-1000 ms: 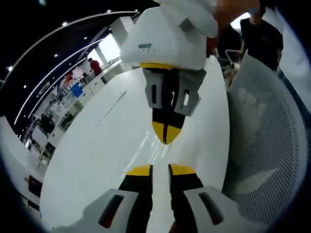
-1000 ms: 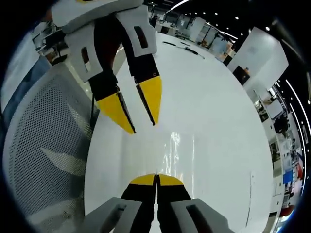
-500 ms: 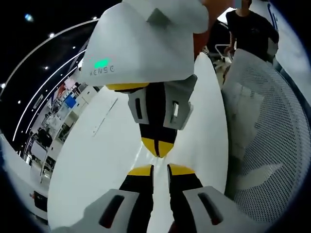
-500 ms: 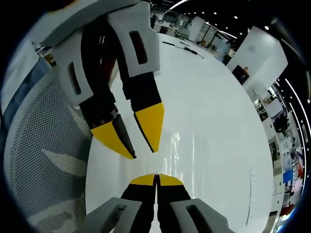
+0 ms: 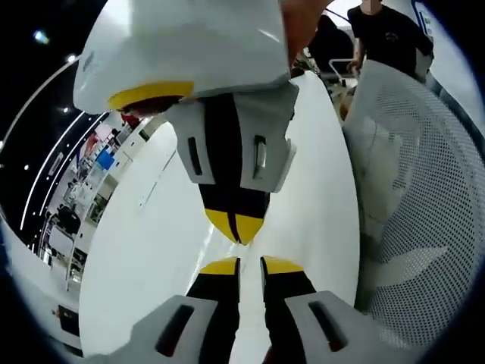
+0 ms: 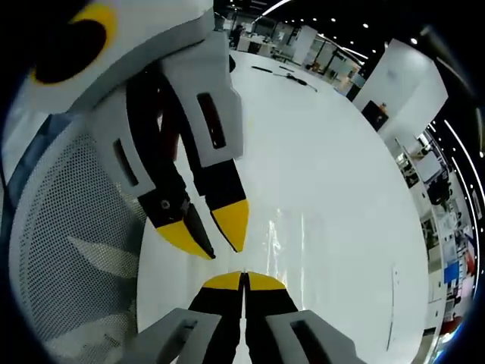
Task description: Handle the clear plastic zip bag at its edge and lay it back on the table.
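The clear plastic zip bag (image 6: 284, 231) lies flat on the glossy white table (image 6: 341, 189), just beyond the two grippers, and can be made out by faint glints and creases alone. The right gripper (image 6: 244, 279), with yellow-tipped black jaws, has its jaws pressed together with no gap; whether the bag's near edge is caught between them cannot be told, since the film is so clear there. The left gripper (image 5: 250, 265) has a narrow slit between its jaws, parted and grasping nothing, and its tips hang just beside the right gripper's tips, nearly touching. The main risk, as I judge it, is that the tips collide, being so close, or that one pinches air or only a single layer of film, which would slip out once lifted. A tug from both sides at once could also drag the bag toward the near table edge beside the white mesh chair (image 5: 424, 189). The bag's outline, its zip strip and its corners are too faint to place.
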Motion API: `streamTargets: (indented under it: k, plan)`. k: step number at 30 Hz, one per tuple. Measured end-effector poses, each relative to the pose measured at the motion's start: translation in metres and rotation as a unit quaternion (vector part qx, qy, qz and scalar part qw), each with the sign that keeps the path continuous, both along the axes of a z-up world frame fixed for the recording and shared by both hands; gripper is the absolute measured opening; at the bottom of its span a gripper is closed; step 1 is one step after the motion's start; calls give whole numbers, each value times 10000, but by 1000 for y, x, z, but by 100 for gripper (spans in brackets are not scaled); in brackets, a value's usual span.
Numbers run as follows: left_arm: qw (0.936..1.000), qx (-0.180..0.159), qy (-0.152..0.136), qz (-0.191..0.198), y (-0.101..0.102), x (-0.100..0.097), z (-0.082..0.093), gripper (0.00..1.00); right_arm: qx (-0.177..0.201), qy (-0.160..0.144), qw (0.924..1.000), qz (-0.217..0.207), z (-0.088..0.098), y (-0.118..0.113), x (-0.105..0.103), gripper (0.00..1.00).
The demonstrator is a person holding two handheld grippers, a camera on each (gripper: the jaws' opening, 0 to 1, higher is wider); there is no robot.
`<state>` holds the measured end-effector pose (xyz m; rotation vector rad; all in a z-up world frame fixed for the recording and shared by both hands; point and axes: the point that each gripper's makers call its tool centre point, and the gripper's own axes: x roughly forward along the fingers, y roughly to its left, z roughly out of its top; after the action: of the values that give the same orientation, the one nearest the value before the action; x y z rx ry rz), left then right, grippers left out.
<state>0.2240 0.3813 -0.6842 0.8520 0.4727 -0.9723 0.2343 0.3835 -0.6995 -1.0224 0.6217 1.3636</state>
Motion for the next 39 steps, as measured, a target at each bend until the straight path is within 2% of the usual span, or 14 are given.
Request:
streamTargets:
  k: [10,23,39]
  plan:
    - [9999,111,-59,-7,1,3,-8,0,13,20,10000,-2,1,0,-1,0]
    - [9999,146,-64,-57,3,3,-9,0,48,19,10000,-46,3,1,-2,0]
    - [9996,234,-47,-145,-4,-3,-15,0,194,-95,9987,-466,11,0,18,0]
